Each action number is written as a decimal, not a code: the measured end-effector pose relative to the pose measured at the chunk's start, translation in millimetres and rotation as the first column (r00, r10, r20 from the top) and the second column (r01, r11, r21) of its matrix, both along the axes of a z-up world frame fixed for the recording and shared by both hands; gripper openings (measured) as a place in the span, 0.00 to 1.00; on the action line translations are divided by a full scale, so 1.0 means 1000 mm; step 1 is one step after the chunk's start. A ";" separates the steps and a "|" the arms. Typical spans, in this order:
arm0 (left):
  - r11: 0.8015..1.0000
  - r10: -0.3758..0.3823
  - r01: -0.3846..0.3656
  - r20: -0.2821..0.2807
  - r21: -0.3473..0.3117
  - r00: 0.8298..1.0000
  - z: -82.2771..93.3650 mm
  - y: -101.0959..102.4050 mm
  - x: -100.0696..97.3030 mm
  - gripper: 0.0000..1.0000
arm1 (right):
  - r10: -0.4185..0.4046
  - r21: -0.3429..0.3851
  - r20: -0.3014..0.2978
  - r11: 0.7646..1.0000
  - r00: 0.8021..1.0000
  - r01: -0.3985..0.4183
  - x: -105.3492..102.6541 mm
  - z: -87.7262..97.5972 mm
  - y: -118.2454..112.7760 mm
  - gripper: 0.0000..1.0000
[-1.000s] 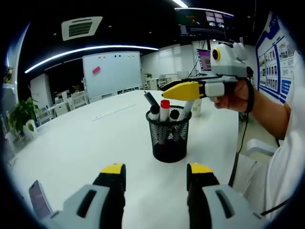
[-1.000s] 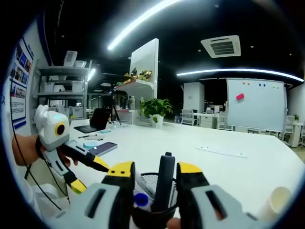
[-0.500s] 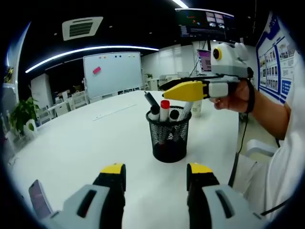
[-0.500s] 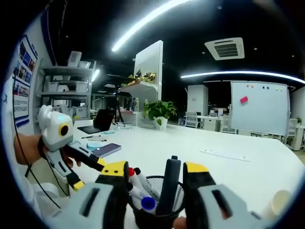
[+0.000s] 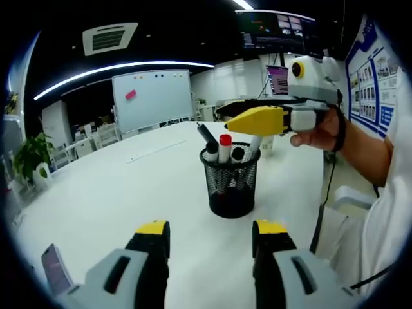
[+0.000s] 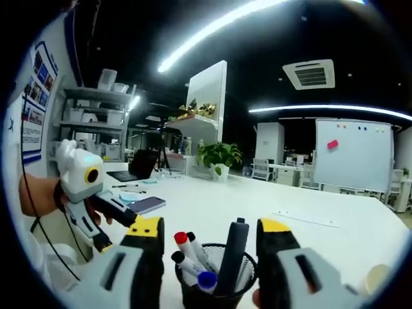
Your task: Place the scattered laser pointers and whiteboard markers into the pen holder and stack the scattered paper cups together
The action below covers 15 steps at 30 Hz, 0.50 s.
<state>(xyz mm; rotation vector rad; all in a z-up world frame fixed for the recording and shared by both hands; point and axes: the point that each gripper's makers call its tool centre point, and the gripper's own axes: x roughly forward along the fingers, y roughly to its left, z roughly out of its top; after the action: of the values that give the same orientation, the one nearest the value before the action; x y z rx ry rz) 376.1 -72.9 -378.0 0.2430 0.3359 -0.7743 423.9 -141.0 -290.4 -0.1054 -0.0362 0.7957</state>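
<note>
A black mesh pen holder (image 5: 230,187) stands on the white table (image 5: 116,199), with a red-capped marker (image 5: 223,145) and a black laser pointer (image 5: 205,134) upright in it. My right gripper (image 5: 224,120), held by a hand, hovers just above the holder's rim. In the right gripper view the holder (image 6: 219,293) sits below the open right gripper (image 6: 210,226); the black pointer (image 6: 233,257) stands free between the jaws, beside red-capped (image 6: 182,239) and blue-capped (image 6: 206,280) markers. My left gripper (image 5: 210,230) is open and empty, short of the holder. A paper cup (image 5: 266,147) stands behind the holder.
A phone (image 5: 55,270) lies near the left gripper. In the right gripper view the left gripper (image 6: 119,228) comes in from the left, with a phone (image 6: 147,205) and laptop (image 6: 138,164) behind it. A paper cup (image 6: 376,280) sits at the lower right. The table's edge runs near the person's sleeve (image 5: 386,212).
The right gripper's jaws have spread wider and it has lifted away from the holder; the black pointer stays standing in the holder. The left gripper has barely moved.
</note>
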 end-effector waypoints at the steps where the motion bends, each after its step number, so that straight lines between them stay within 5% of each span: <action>1: 1.000 0.004 -0.004 0.001 -0.005 1.000 0.001 0.001 0.001 0.52 | -0.001 0.006 0.006 1.000 1.000 0.001 0.000 0.002 0.000 0.60; 15: 1.000 -0.021 0.021 -0.005 0.001 1.000 -0.001 -0.009 -0.005 0.52 | -0.010 0.089 0.076 0.996 0.997 0.004 0.002 0.023 -0.010 0.75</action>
<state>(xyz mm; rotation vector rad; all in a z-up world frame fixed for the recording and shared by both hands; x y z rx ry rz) 370.7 -81.6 -378.6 0.2462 0.3392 -0.7954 426.4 -150.6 -267.2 -0.0517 -0.1428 0.7818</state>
